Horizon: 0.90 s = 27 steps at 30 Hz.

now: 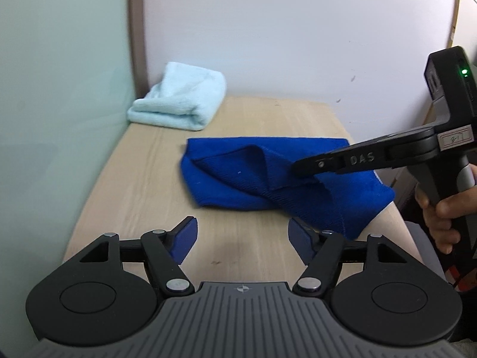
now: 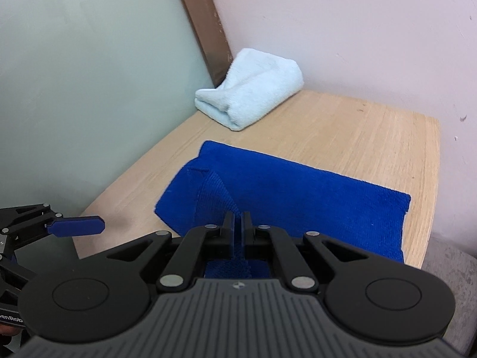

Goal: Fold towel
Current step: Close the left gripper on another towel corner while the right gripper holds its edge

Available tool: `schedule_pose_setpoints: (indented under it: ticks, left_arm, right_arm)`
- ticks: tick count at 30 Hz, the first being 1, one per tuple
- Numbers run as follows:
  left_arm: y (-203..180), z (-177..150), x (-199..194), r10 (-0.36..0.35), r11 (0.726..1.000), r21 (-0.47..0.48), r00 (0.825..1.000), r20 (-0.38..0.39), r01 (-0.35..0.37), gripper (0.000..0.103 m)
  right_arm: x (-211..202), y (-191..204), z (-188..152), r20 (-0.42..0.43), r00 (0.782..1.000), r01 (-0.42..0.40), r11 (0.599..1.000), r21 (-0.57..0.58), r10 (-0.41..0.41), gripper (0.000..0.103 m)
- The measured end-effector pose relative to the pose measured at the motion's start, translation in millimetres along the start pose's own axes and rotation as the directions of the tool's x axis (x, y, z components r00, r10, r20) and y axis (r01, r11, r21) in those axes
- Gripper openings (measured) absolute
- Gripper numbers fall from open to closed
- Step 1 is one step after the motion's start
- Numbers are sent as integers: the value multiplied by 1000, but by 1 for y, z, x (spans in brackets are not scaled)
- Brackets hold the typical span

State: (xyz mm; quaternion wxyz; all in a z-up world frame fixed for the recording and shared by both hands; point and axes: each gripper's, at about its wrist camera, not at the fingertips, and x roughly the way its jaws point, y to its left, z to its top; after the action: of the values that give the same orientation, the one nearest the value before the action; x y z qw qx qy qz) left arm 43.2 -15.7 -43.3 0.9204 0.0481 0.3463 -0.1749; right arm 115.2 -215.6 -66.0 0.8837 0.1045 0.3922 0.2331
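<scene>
A dark blue towel (image 1: 238,176) lies partly folded on the wooden table (image 1: 143,185), one flap raised. My right gripper (image 2: 238,219) is shut on a fold of the blue towel (image 2: 313,203) and holds it up over the cloth; it comes in from the right in the left wrist view (image 1: 301,171). My left gripper (image 1: 243,240) is open and empty above the table's near edge, just short of the towel. One of its blue fingers (image 2: 77,226) shows at the left of the right wrist view.
A folded light blue towel (image 1: 179,101) sits in the table's far left corner against the wall; it also shows in the right wrist view (image 2: 250,89). A glass panel (image 1: 59,89) borders the table on the left. The table's right edge drops off beside a grey seat (image 2: 447,268).
</scene>
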Motion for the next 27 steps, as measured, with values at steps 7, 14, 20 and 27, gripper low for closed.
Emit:
schedule_pose_setpoints:
  ticks: [7, 14, 20, 27]
  left_arm:
    - [-10, 10, 17, -2, 1000, 29, 1000, -25, 3, 69]
    - [-16, 26, 37, -45, 999, -14, 998, -43, 44, 61]
    - [-23, 41, 54, -75, 995, -69, 996, -52, 71, 61]
    - [-44, 55, 70, -56, 996, -73, 997, -49, 53, 60]
  right_arm:
    - [-4, -12, -3, 20, 1000, 7, 1000, 25, -8, 19]
    - [-27, -26, -3, 64, 998, 22, 999, 45, -25, 24]
    - [-44, -41, -8, 73, 995, 70, 996, 56, -74, 24]
    - [-55, -64, -19, 67, 992, 103, 990, 97, -110, 24]
